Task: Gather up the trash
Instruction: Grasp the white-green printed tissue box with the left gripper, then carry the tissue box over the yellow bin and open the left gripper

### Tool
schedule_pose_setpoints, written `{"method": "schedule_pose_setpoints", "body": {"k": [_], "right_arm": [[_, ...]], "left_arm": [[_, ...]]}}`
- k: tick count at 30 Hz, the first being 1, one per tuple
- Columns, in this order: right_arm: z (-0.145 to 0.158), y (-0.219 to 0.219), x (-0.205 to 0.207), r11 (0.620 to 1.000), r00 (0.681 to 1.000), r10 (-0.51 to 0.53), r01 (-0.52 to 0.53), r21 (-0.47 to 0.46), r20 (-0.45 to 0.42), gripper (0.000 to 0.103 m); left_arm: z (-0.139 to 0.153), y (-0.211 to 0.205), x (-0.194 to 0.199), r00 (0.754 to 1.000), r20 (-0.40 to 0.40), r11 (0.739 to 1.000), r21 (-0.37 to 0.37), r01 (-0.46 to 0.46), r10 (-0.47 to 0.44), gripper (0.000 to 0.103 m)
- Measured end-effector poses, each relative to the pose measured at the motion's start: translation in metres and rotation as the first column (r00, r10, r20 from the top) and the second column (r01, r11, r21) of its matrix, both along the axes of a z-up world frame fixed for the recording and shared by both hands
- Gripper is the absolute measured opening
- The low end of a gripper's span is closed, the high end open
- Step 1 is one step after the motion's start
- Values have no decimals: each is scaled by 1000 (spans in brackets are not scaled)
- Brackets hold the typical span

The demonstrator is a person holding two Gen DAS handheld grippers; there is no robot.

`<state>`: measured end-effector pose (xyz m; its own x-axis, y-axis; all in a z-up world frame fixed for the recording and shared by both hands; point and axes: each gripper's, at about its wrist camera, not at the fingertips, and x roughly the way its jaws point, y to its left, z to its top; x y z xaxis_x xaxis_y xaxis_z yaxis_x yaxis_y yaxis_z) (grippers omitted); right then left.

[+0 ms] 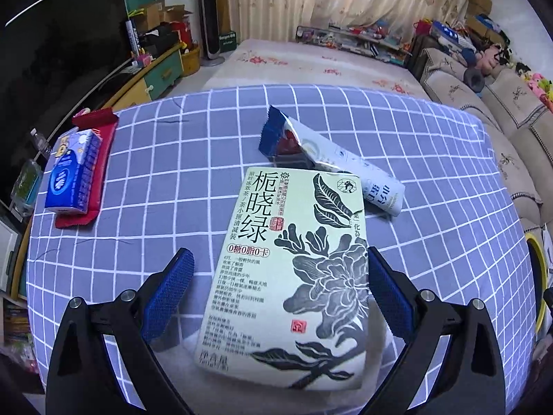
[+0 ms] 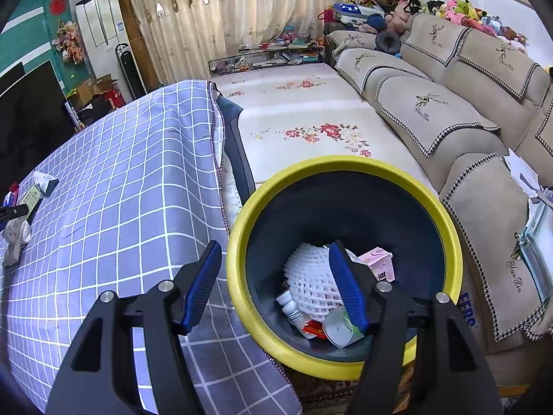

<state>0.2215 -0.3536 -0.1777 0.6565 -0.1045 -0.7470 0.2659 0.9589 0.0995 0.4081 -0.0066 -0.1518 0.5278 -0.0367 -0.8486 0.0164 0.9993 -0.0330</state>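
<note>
A pale green tea packet (image 1: pixel 293 269) with black flower print lies flat on the blue checked tablecloth (image 1: pixel 155 173). My left gripper (image 1: pixel 280 287) is open, its blue pads on either side of the packet's near half, not closed on it. A white and blue snack wrapper (image 1: pixel 328 162) lies just beyond the packet. My right gripper (image 2: pixel 274 283) is open and empty above the near rim of a yellow-rimmed dark bin (image 2: pixel 345 176). The bin holds a white foam net (image 2: pixel 311 276), a small bottle and other scraps.
A blue tissue pack (image 1: pixel 74 173) lies on a red wrapper (image 1: pixel 100 159) at the table's left edge. A beige sofa (image 2: pixel 449 110) and a floral mat (image 2: pixel 311 114) lie beyond the bin. A dark TV (image 1: pixel 62 65) stands to the left.
</note>
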Motion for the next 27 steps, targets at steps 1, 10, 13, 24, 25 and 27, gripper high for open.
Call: {"method": "schedule_pose_setpoints", "body": {"k": [1, 10, 13, 24, 25, 27], "right_arm": [[0, 0, 1, 1000, 1000, 0, 0, 1, -1, 62], [0, 0, -2, 1000, 1000, 6, -6, 9, 8, 62], [0, 1, -4, 1000, 1000, 13, -13, 14, 15, 62], [13, -11, -29, 999, 998, 22, -24, 30, 65, 62], [15, -13, -32, 999, 997, 20, -22, 30, 71, 62], [20, -21, -43, 999, 996, 9, -12, 33, 89, 62]], "left_arm": [[-2, -2, 3, 1000, -6, 1000, 5, 2, -1, 96], [7, -12, 1, 1000, 22, 1000, 5, 6, -6, 72], [25, -15, -14, 998, 68, 1000, 22, 4, -5, 71], [79, -81, -109, 967, 200, 987, 6, 163, -161, 71], [81, -94, -118, 960, 205, 981, -2, 193, -189, 71], [85, -118, -130, 948, 207, 968, -17, 250, -241, 71]]}}
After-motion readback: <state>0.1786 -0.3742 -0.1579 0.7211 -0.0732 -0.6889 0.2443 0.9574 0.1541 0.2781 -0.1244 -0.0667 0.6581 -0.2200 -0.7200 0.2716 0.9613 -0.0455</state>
